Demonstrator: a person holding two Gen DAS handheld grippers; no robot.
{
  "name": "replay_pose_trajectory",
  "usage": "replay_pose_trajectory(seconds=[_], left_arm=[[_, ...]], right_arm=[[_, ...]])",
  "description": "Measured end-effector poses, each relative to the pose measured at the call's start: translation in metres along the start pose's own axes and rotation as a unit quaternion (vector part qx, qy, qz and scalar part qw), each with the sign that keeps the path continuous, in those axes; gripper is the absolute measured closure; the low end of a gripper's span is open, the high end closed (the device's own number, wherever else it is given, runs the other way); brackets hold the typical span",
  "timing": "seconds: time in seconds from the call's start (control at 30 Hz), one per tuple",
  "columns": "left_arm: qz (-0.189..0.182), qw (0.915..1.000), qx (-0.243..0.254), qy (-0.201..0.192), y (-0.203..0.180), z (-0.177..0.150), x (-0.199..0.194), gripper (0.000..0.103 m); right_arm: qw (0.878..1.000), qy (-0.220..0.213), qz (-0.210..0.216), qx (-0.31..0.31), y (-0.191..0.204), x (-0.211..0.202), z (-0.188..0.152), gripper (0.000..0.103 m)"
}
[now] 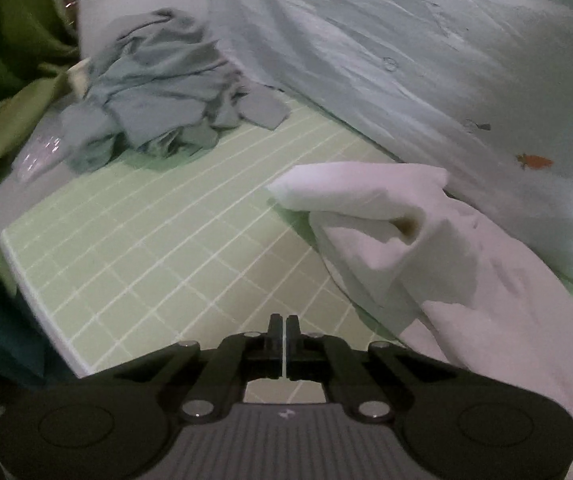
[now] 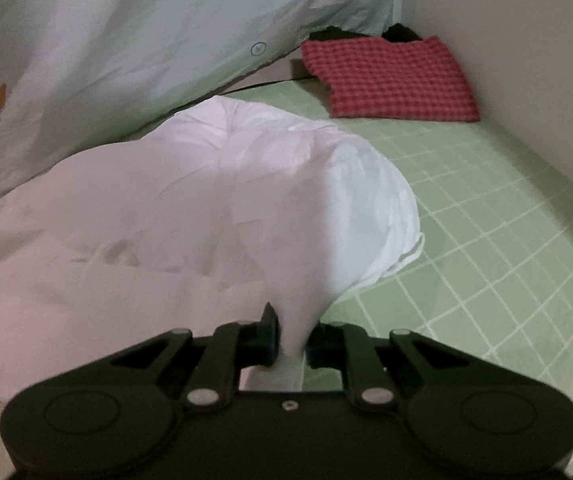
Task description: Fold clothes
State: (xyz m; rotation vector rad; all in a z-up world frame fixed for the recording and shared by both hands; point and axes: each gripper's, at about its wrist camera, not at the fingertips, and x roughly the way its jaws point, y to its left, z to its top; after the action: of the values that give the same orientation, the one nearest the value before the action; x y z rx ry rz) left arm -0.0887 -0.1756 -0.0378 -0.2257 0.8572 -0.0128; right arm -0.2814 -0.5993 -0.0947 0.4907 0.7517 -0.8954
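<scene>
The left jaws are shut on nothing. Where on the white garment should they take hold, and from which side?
Probably the folded corner of the white garment, coming in from the open side of the green grid mat. That corner juts out over the mat as a thick free edge, while the right gripper already pinches the other end.

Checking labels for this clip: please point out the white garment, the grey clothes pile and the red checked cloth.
white garment point(image 2: 190, 200), right wrist view, its bunched middle
grey pile point(image 1: 158, 80), left wrist view, its crumpled top
red cloth point(image 2: 394, 80), right wrist view, its centre
</scene>
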Motion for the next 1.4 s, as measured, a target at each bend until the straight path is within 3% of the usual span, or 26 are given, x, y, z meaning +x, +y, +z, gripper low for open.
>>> replay_pose_trajectory(seconds=[0.07,0.2,0.27,0.33,0.37,0.43,0.5,0.73,0.8,0.83,0.87,0.97,1.03,1.07,1.13,1.27,1.4], left_arm=[[-0.011,0.9999,-0.004,0.002,-0.002,0.003,0.001,0.08],[-0.046,0.9989,-0.003,0.009,-0.017,0.019,0.015,0.074],[-0.068,0.9977,0.007,0.003,-0.027,0.032,0.026,0.057],[-0.09,0.9957,0.02,0.006,-0.036,0.046,0.04,0.047],[-0.104,0.9942,0.024,0.012,-0.039,0.055,0.049,0.04],[-0.129,0.9909,0.023,0.031,-0.043,0.07,0.068,0.037],[-0.145,0.9882,0.014,0.047,-0.048,0.085,0.089,0.037],[-0.145,0.9819,-0.057,0.108,-0.041,0.114,0.153,0.041],[-0.163,0.9762,-0.074,0.123,-0.037,0.114,0.165,0.07],[-0.178,0.9726,-0.078,0.127,-0.037,0.115,0.17,0.092],[-0.182,0.9734,-0.064,0.124,-0.041,0.116,0.172,0.094],[-0.169,0.9814,0.01,0.09,-0.068,0.132,0.173,0.096],[-0.177,0.9818,0.029,0.063,-0.083,0.149,0.168,0.097],[-0.181,0.9818,0.035,0.048,-0.089,0.157,0.164,0.097],[-0.183,0.9817,0.048,0.016,-0.099,0.171,0.154,0.097],[-0.192,0.9795,0.043,-0.043,-0.101,0.194,0.123,0.099],[-0.221,0.9653,0.047,-0.131,-0.08,0.195,0.056,0.099]], right_arm=[[1.0,0.007,0.005,0.006,-0.001,0.001,0.004,0.086],[1.0,0.021,0.004,0.006,0.002,0.001,0.006,0.079],[1.0,0.023,0.001,0.007,0.004,0.001,0.006,0.075],[1.0,0.027,-0.003,0.009,0.008,0.002,0.004,0.058],[0.999,0.03,-0.008,0.015,0.01,0.003,0.004,0.055],[0.999,0.036,-0.017,0.034,0.015,0.003,0.003,0.038],[0.997,0.036,-0.028,0.063,0.021,0.001,0.002,0.028],[0.99,0.024,-0.039,0.137,0.031,-0.004,-0.004,0.022],[0.987,0.029,-0.049,0.148,0.029,-0.001,-0.008,0.022],[0.986,0.032,-0.053,0.156,0.028,0.001,-0.009,0.022],[0.984,0.036,-0.056,0.165,0.026,0.004,-0.01,0.022],[0.981,0.045,-0.058,0.178,0.023,0.009,-0.008,0.029],[0.983,0.039,-0.051,0.171,0.023,0.007,-0.003,0.067],[0.985,0.031,-0.052,0.162,0.023,0.005,0.002,0.073],[0.988,0.016,-0.048,0.146,0.023,0.0,0.009,0.094],[0.991,-0.023,-0.032,0.125,0.024,-0.016,0.019,0.097],[0.992,-0.066,-0.023,0.109,0.027,-0.047,0.02,0.097]])
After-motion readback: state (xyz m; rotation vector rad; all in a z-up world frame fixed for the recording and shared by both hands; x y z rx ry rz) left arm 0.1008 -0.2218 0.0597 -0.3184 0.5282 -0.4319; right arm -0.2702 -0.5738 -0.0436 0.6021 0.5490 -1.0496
